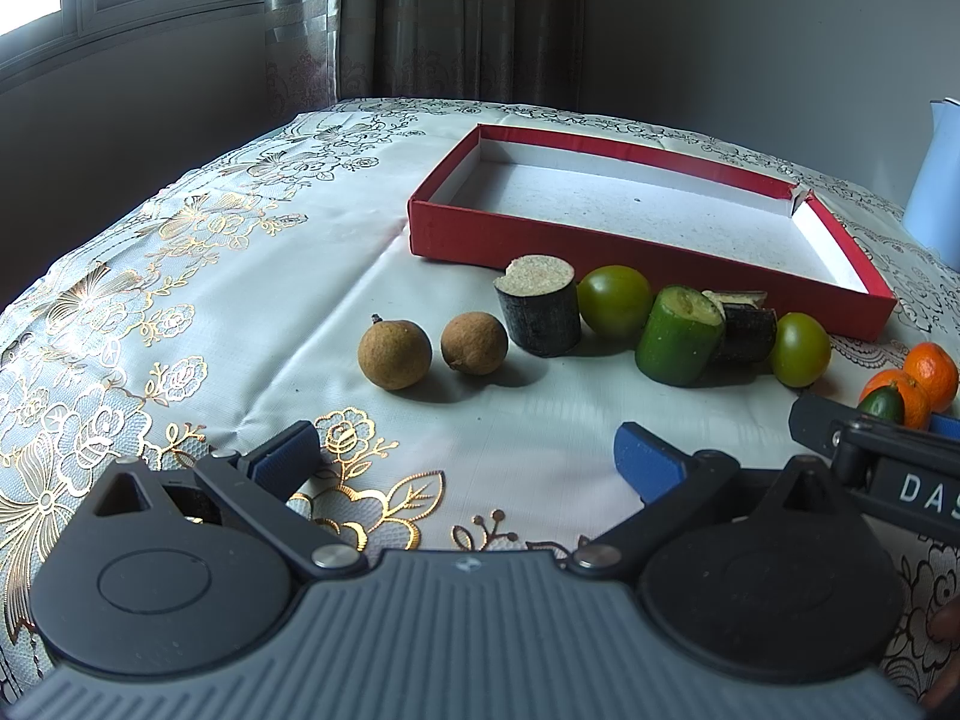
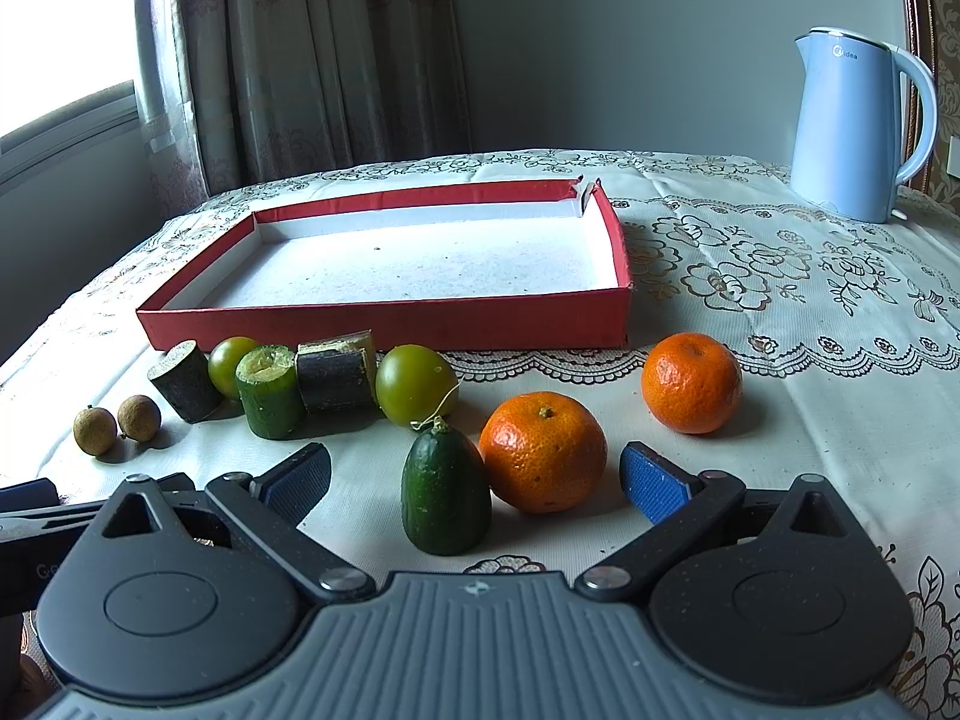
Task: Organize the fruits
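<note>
Fruits lie in a loose row on the surface near the empty red box. Nearest mandarin (light, soft-skinned, apt to roll) probably wants gentle pressure across its middle. Right gripper and left gripper both gape wide, holding nothing.

Left gripper: a grey ribbed housing flanked by two round black discs, each capped by a triangular cut-out. Black linkage bars run from silver rivets beside the housing out to two blue textured fingertip pads. Right gripper: the same build, with a small compass-like emblem on the housing's top edge. White letters "DAS" mark its side, seen from the left wrist.
</note>
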Tool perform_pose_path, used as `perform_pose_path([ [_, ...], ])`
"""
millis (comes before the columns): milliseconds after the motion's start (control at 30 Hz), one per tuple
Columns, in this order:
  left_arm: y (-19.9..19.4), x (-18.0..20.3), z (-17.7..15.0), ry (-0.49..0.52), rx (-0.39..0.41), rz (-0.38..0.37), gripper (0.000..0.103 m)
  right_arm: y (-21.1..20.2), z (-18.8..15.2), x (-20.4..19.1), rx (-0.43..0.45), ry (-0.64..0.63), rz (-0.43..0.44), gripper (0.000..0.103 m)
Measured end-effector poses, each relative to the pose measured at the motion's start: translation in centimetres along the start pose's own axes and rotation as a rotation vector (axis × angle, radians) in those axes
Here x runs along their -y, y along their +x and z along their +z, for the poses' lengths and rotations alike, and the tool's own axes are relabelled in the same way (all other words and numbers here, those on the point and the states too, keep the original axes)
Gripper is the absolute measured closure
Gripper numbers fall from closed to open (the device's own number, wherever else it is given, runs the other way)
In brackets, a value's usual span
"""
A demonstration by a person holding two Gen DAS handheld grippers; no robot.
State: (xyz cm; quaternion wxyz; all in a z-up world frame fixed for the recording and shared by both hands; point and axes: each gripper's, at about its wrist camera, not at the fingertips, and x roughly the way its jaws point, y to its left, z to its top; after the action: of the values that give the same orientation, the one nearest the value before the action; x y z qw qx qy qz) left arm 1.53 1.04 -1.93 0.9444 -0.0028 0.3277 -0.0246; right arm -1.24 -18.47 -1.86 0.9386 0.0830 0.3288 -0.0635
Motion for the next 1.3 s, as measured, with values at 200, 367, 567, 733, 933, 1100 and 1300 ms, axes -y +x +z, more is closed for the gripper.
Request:
perform_pose_path([
  [200,0.0,0.0,0.0,0.000,0.000,0.000,0.000,0.0,0.0,0.0,0.000,0.000,0.000,0.000],
  [367,0.0,0.0,0.0,0.000,0.000,0.000,0.000,0.0,0.0,0.0,0.000,0.000,0.000,0.000],
  [567,0.0,0.0,0.0,0.000,0.000,0.000,0.000,0.0,0.0,0.0,0.000,0.000,0.000,0.000],
  [733,0.0,0.0,0.0,0.000,0.000,0.000,0.000,0.0,0.0,0.0,0.000,0.000,0.001,0.000],
  [933,0.0,0.0,0.0,-0.001,0.001,0.000,0.000,0.0,0.0,0.0,0.000,0.000,0.001,0.000],
  [1100,0.0,0.0,0.0,0.000,0.002,0.001,0.000,-0.1,0.0,-0.1,0.004,-0.001,0.003,0.000],
  [1300,0.0,0.0,0.0,0.000,0.002,0.000,0.000,-1.5,-0.1,0.5,0.062,0.012,0.060,0.000],
])
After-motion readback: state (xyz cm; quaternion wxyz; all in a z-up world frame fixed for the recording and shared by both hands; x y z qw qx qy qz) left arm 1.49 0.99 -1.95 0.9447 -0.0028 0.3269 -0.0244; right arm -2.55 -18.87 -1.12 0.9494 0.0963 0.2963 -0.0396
